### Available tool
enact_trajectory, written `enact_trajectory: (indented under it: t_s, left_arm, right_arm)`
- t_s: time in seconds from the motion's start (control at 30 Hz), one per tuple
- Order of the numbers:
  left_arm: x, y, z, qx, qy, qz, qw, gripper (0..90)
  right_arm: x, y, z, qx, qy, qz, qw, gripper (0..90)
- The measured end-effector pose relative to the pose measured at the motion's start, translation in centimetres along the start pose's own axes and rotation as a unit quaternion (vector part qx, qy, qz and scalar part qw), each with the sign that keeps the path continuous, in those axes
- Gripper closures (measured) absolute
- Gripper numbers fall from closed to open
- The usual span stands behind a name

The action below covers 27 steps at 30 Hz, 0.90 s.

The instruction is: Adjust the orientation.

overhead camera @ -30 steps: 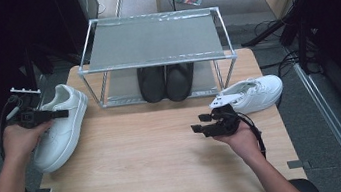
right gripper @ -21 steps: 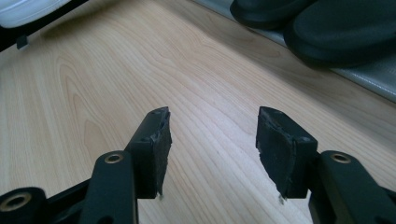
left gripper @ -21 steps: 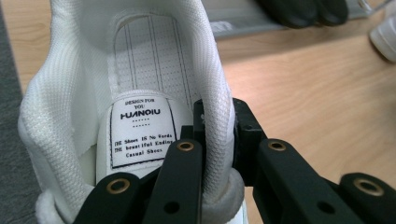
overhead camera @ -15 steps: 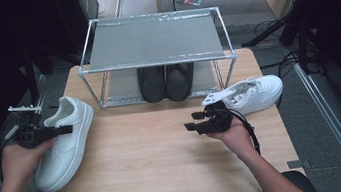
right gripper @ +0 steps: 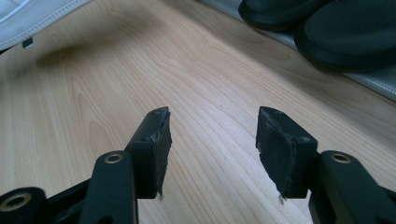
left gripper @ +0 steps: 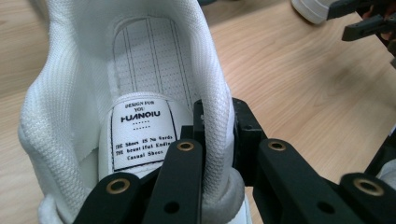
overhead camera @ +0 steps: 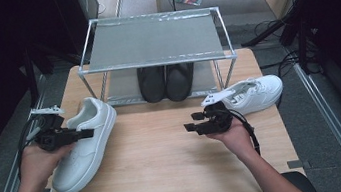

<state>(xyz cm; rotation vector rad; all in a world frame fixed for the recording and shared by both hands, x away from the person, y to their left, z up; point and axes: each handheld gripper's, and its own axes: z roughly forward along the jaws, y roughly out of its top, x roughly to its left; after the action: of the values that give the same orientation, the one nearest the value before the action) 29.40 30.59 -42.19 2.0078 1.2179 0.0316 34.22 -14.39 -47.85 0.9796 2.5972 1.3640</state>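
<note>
1. Wooden tabletop (overhead camera: 167, 162), metal shoe rack (overhead camera: 153, 40) at its far edge, dark room around.
2. My left claw (left gripper: 217, 140) is clamped on the heel collar of the white sneaker (overhead camera: 84, 143), front-left of the rack.
3. My right claw (right gripper: 210, 144) hangs apart, empty, front-right of the rack.
4. Best carried level, toe toward the rack.

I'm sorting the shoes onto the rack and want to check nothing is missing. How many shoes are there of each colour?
White shoes: 2, the left white shoe pinched at its heel collar by the left tongs, and the right white shoe lying on the table.
Black shoes: 2, the black pair under the rack.
Total: 4 shoes.
</note>
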Motion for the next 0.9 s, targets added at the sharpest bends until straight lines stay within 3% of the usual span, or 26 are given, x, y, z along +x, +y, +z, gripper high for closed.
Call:
enact_trajectory:
  t_s: [0.23, 0.43, 0.7, 0.9]
  left_arm:
    - [-2.0, 1.1, 2.6, 0.02, -0.024, 0.026, 0.9992, 84.0]
    - [-4.3, 1.9, 5.6, 0.034, -0.048, 0.054, 0.9968, 84.0]
    - [-7.2, 3.3, 9.4, 0.062, -0.078, 0.088, 0.9911, 84.0]
    - [-9.7, 4.4, 12.5, 0.08, -0.108, 0.119, 0.9838, 83.8]
  right_arm:
    - [0.1, -0.2, -0.3, 0.0, -0.004, 0.002, 1.0, 46.3]
    - [0.1, -0.6, -0.8, -0.004, -0.009, 0.004, 0.9999, 46.2]
    - [0.1, -1.4, -1.8, -0.011, -0.021, 0.014, 0.9996, 46.2]
    - [-0.1, -2.0, -2.6, -0.016, -0.034, 0.022, 0.9991, 46.2]
